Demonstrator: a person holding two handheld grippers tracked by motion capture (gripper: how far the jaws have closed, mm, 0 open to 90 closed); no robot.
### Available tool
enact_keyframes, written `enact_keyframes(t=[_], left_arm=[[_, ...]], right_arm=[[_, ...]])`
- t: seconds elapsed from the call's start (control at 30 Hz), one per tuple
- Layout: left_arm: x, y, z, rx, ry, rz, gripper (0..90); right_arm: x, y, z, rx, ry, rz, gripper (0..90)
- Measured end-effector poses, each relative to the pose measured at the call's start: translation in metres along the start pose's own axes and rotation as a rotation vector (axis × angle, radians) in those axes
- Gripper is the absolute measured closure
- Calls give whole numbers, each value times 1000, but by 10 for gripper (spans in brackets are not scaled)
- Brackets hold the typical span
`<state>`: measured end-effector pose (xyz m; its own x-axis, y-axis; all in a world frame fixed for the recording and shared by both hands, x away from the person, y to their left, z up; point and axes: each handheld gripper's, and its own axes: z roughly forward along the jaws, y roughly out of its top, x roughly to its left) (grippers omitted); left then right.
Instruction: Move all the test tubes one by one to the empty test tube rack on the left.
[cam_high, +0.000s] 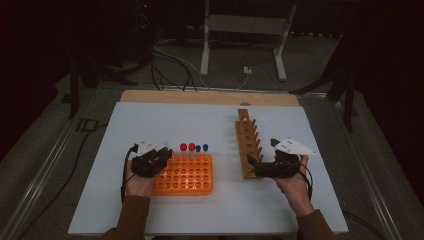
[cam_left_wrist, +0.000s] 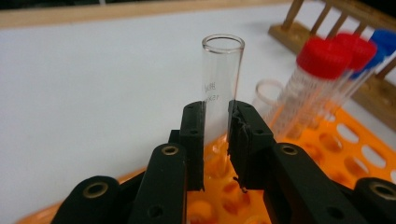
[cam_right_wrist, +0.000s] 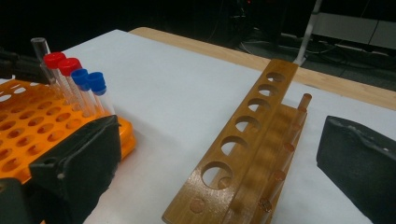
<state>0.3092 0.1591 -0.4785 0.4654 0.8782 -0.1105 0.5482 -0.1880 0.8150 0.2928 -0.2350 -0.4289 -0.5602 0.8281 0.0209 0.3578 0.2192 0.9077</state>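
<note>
An orange tube rack lies left of centre on the white table. At its far edge stand two red-capped tubes and two blue-capped tubes. My left gripper is shut on an uncapped clear glass tube, which stands upright at the rack's far left corner. A second clear tube stands just behind it. An empty wooden rack lies to the right. My right gripper is open, its jaws wide on either side of the wooden rack's near end.
The white table top stretches bare behind both racks, with a wooden strip along its far edge. Beyond it are cables and a white metal stand on the floor. Both forearms rest near the front edge.
</note>
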Motion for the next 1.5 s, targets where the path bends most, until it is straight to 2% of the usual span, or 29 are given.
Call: enact_keyframes(t=[0.37, 0.47, 0.8, 0.93, 1.03, 1.1, 1.27, 1.37, 1.5], left_arm=[[-9, 0, 3, 68, 40, 93, 775], [-9, -1, 6, 94, 44, 103, 775], [-10, -2, 5, 94, 46, 115, 775], [-8, -3, 4, 88, 38, 104, 772], [-7, -5, 4, 74, 32, 87, 759], [-7, -5, 3, 73, 40, 82, 689], [-3, -2, -9, 21, 0, 60, 557], [-3, 1, -20, -23, -16, 70, 489], [0, 4, -39, -124, -54, 66, 382]], right_arm=[[-3, -5, -2, 15, -2, 2, 3], [-3, -5, -2, 16, -1, 0, 3], [-8, -11, -5, 28, -10, 8, 3], [-10, -12, -6, 30, -16, 15, 3], [-12, -14, -7, 30, -18, 20, 3], [-13, -16, -8, 32, -20, 26, 3], [-17, -21, -10, 37, -29, 32, 3], [-19, -23, -12, 32, -32, 38, 3], [-22, -23, -13, 25, -38, 44, 3]])
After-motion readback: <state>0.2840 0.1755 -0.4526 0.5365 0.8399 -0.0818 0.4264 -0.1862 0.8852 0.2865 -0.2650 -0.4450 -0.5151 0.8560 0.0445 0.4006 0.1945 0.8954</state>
